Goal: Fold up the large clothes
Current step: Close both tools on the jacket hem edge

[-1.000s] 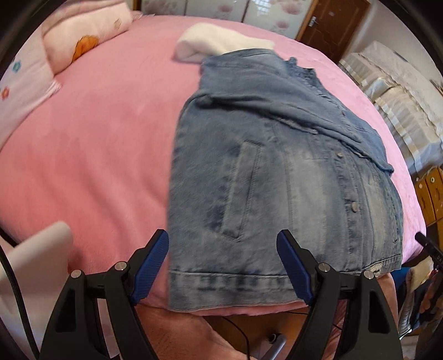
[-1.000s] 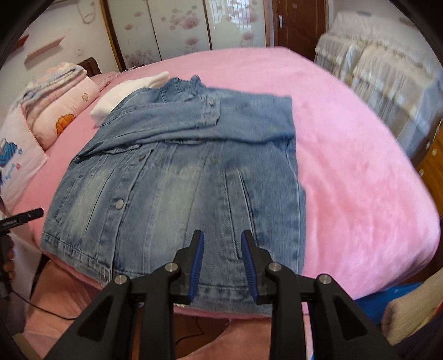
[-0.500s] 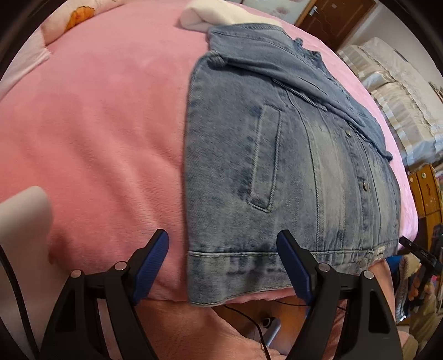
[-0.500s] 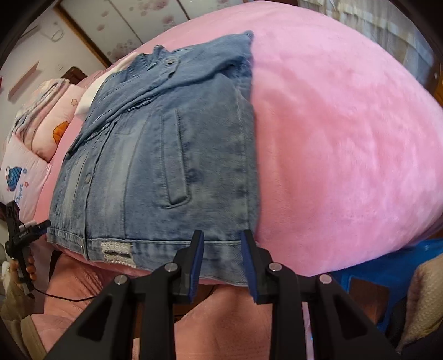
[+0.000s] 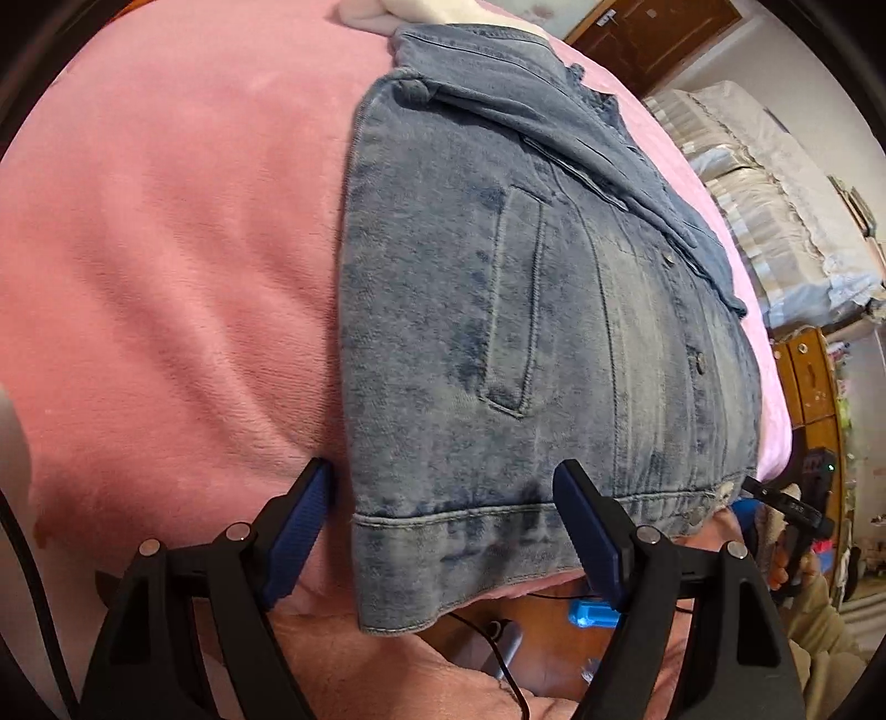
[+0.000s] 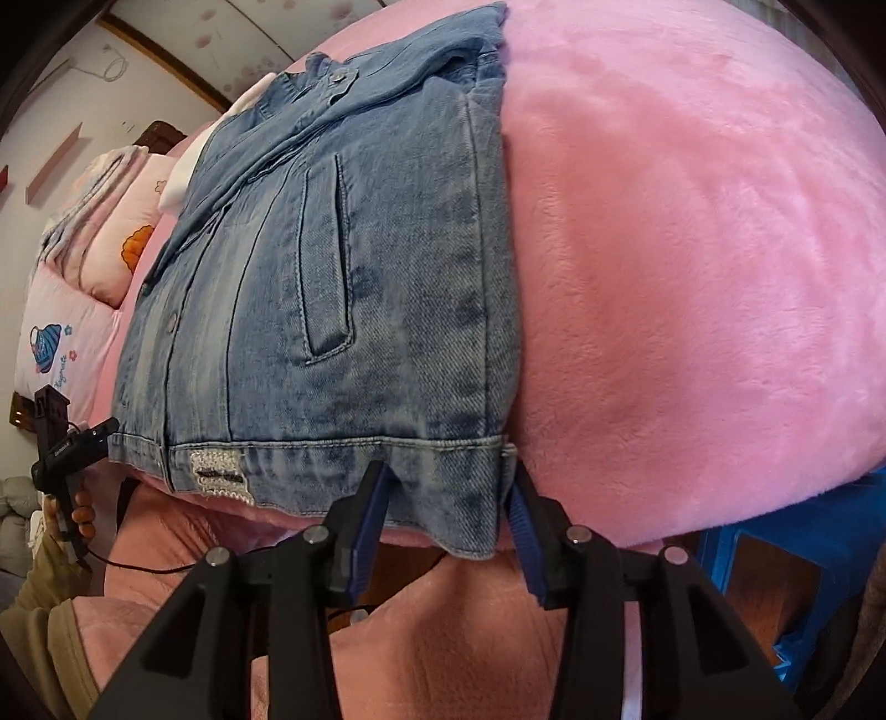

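A blue denim jacket [image 5: 498,310] lies flat on the pink bed with its sleeves folded across the chest; its hem hangs slightly over the near bed edge. It also shows in the right wrist view [image 6: 354,288]. My left gripper [image 5: 454,526] is open, its fingers straddling the hem's left corner. My right gripper [image 6: 448,509] is open, its fingers straddling the hem's right corner. Neither is closed on the cloth.
The pink plush blanket [image 6: 692,232] covers the bed [image 5: 166,249]. Pillows [image 6: 111,243] and a white folded item [image 5: 437,8] lie at the far end. A blue stool [image 6: 803,554] stands below right. A cable [image 5: 498,637] runs under the bed edge.
Both grippers have moved down and forward to the jacket's hem corners. The right gripper has opened from nearly closed to wide around the hem corner.
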Available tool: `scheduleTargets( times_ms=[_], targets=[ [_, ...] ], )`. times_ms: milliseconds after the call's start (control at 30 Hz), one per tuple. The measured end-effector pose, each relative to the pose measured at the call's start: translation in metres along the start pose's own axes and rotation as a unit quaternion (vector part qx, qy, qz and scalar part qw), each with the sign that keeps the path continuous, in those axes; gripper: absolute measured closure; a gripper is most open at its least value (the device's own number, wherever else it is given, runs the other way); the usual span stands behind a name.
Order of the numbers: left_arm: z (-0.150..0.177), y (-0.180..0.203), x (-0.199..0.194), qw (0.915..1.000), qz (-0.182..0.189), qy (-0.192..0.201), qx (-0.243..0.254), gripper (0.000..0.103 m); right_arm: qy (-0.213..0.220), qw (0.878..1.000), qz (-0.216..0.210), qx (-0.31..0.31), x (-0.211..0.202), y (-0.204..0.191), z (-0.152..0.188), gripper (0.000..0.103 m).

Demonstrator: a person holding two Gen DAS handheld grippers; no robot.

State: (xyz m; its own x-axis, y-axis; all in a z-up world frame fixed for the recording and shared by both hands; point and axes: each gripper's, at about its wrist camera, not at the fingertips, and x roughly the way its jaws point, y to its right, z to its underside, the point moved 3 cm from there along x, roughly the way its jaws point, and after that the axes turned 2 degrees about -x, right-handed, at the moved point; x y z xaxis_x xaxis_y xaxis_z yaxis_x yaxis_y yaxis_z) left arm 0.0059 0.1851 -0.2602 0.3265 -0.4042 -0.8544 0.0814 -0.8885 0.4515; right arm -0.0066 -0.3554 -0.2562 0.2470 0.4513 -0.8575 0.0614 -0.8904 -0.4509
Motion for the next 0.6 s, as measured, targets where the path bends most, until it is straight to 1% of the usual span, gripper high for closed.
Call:
scheduleTargets(
  times_ms=[100, 167, 233, 300, 367, 467, 533, 567, 600],
  targets=[
    [0.002, 0.006, 0.003, 0.9998, 0.004, -0.009, 0.014, 0.024, 0.0, 1.0, -0.014, 0.004, 0.0, 0.002, -0.001, 0.059],
    [0.004, 0.014, 0.003, 0.9996, 0.011, -0.015, 0.023, 0.032, -0.003, 1.0, -0.029, 0.009, -0.003, 0.002, -0.002, 0.059],
    [0.004, 0.019, 0.002, 0.9995, 0.003, -0.011, 0.031, 0.038, -0.002, 0.999, -0.044, 0.005, -0.007, 0.001, -0.003, 0.059],
    [0.003, 0.017, 0.001, 0.9996, 0.01, -0.01, 0.025, 0.04, -0.002, 0.998, -0.057, 0.002, -0.009, 0.001, -0.002, 0.059],
    [0.002, 0.011, 0.006, 0.9996, 0.019, -0.016, 0.012, 0.04, -0.006, 0.998, -0.063, 0.006, -0.005, 0.004, -0.002, 0.059],
    [0.001, 0.008, 0.014, 0.9993, 0.026, -0.025, -0.002, 0.038, -0.01, 0.998, -0.067, 0.013, 0.002, 0.007, -0.004, 0.059],
    [0.0, 0.009, 0.018, 0.9991, 0.032, -0.028, -0.007, 0.026, -0.01, 0.998, -0.066, 0.014, 0.004, 0.009, -0.005, 0.059],
    [0.0, 0.013, 0.02, 0.9992, 0.031, -0.027, -0.006, 0.024, -0.01, 0.998, -0.065, 0.014, 0.004, 0.009, -0.004, 0.059],
    [0.0, 0.017, 0.022, 0.9994, 0.021, -0.026, -0.001, 0.023, -0.011, 0.998, -0.063, 0.016, 0.004, 0.009, -0.004, 0.059]
  ],
)
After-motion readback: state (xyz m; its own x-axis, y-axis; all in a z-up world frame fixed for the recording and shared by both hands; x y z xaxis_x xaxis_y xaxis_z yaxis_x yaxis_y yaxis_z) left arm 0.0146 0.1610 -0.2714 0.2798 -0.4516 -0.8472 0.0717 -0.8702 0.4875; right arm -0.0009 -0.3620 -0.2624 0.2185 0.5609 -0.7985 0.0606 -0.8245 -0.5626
